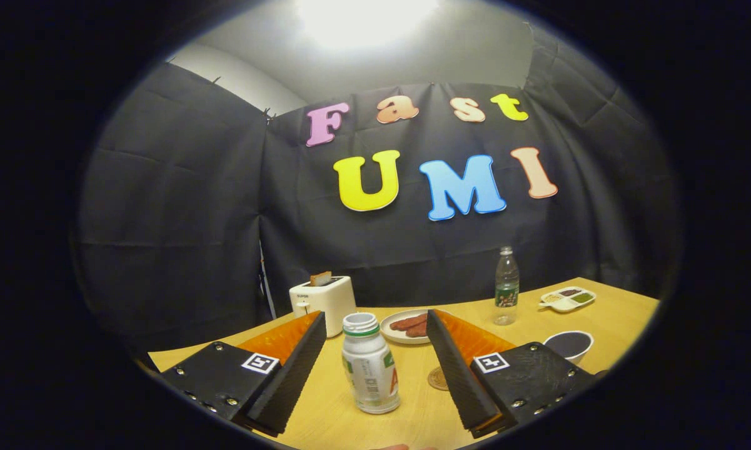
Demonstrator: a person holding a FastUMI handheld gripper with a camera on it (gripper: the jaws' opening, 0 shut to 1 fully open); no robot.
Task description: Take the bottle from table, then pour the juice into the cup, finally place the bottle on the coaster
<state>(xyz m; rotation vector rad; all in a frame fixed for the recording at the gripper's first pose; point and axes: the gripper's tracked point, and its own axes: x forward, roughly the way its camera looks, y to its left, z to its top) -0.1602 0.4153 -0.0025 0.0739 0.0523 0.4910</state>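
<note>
A small white bottle with no cap and a green-and-orange label stands upright on the wooden table. It is between my two fingers, and neither finger touches it. My gripper is open, its black ribbed pads spread wide on both sides of the bottle. A brown round coaster lies just right of the bottle, partly hidden behind my right finger. A white cup with a dark inside sits beyond the right finger.
Farther back stand a white toaster with bread in it, a plate of sausages, a clear water bottle and a divided sauce dish. Black cloth walls close the booth behind the table.
</note>
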